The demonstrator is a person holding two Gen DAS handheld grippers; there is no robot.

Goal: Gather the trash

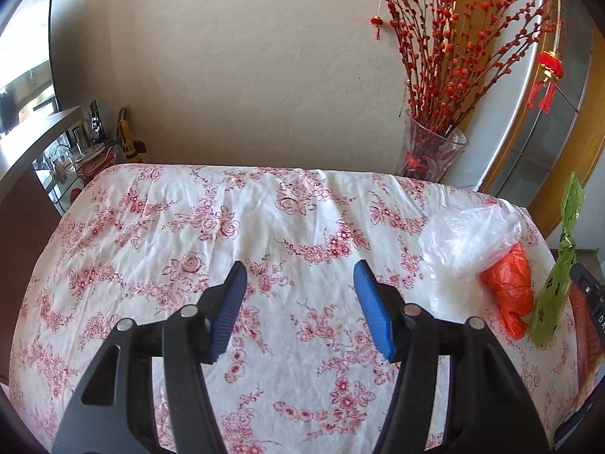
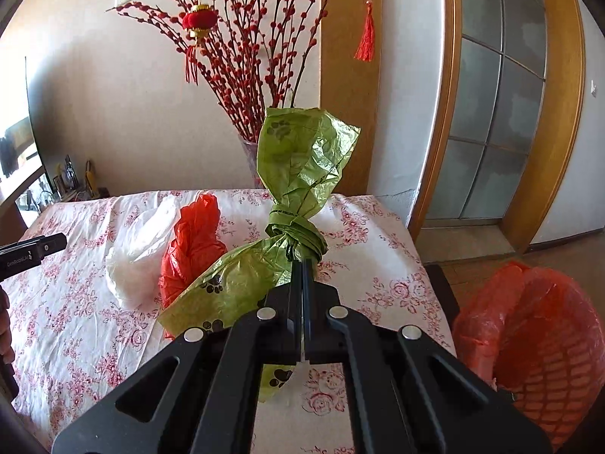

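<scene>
right gripper (image 2: 302,265): black fingers pressed fully together, clamped on the knotted green plastic bag with black paw prints (image 2: 298,174) just at or below its knot; the bag's open top stands up above the knot and its lower body trails down and left under the fingers, lifted off the table covered with a white cloth printed in pink flowers (image 2: 75,302). left gripper (image 1: 298,302): blue ribbed pads standing apart, roughly half open, nothing between them, hovering over bare cloth near the middle of the table. remaining trash on the table, right of the left gripper in the left wrist view: crumpled clear plastic bag (image 1: 465,249) and, touching its right side, crumpled orange-red plastic bag (image 1: 508,291); the green bag hangs just beside the orange one. red mesh basket lined with an orange-red plastic bag (image 2: 537,340) sits off the table's right edge, lower than the tabletop. clear glass vase of red-budded branches (image 1: 427,151) stands at the far right corner of the table, by the wall. small red lantern ornament (image 2: 199,19) hangs in the branches.
</scene>
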